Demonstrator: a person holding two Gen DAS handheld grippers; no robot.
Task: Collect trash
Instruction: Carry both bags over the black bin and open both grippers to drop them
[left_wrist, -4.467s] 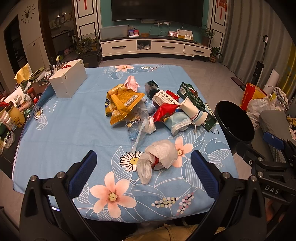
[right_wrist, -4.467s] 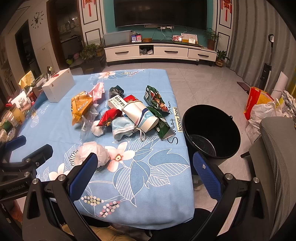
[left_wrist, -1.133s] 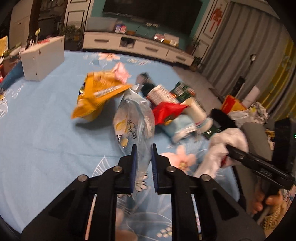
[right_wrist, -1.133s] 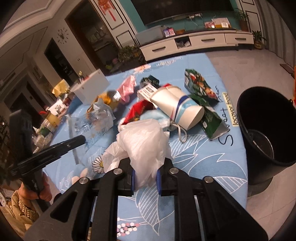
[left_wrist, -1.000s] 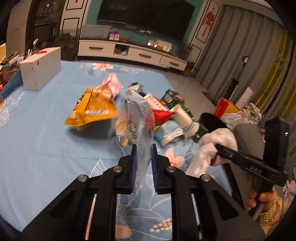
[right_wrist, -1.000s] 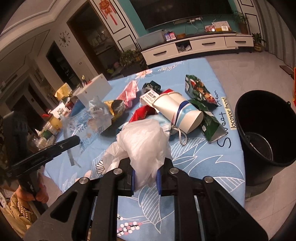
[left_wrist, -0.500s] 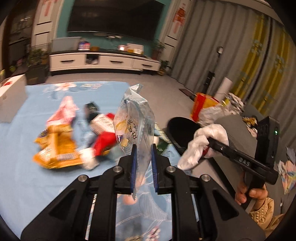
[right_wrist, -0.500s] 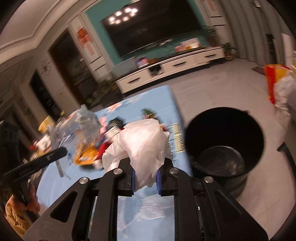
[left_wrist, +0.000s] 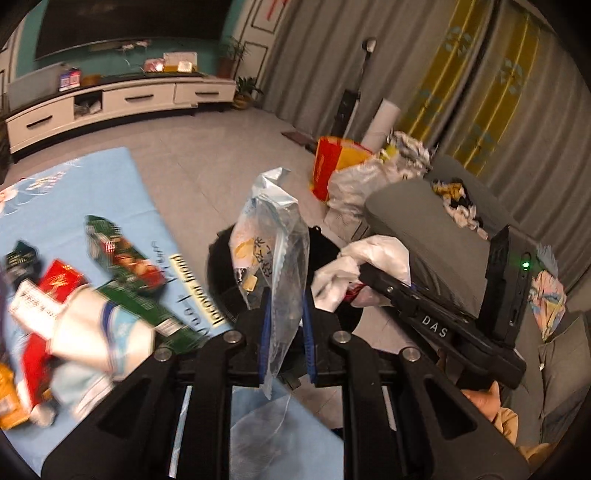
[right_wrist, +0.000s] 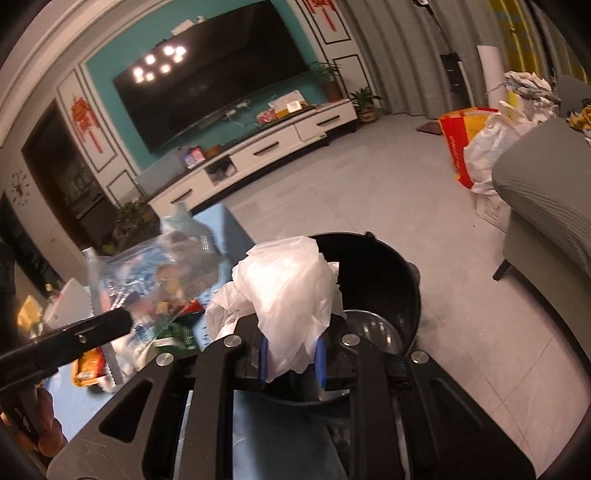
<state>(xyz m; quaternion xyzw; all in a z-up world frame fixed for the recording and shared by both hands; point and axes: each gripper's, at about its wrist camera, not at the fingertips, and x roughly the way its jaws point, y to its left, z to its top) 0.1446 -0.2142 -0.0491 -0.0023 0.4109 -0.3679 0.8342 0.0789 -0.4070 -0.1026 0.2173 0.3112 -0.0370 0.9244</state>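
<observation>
Left wrist view: left gripper (left_wrist: 284, 332) clamped on clear plastic bag (left_wrist: 271, 251), held above black bucket (left_wrist: 221, 269) beside table (left_wrist: 122, 177).

Right wrist view: right gripper (right_wrist: 291, 354) jaws opening, white plastic bag (right_wrist: 288, 295) between pads, over bucket rim (right_wrist: 388, 251).

Left hand-held gripper (left_wrist: 284, 332) clamped – right hand-held gripper (right_wrist: 291, 354) opening

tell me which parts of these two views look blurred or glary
Left wrist view: the litter on the blue tablecloth at left is motion-smeared, while the clear bag in the left hand-held gripper stays sharp. Right wrist view: lamp reflections glare on the TV; the white bag is sharp.
</observation>
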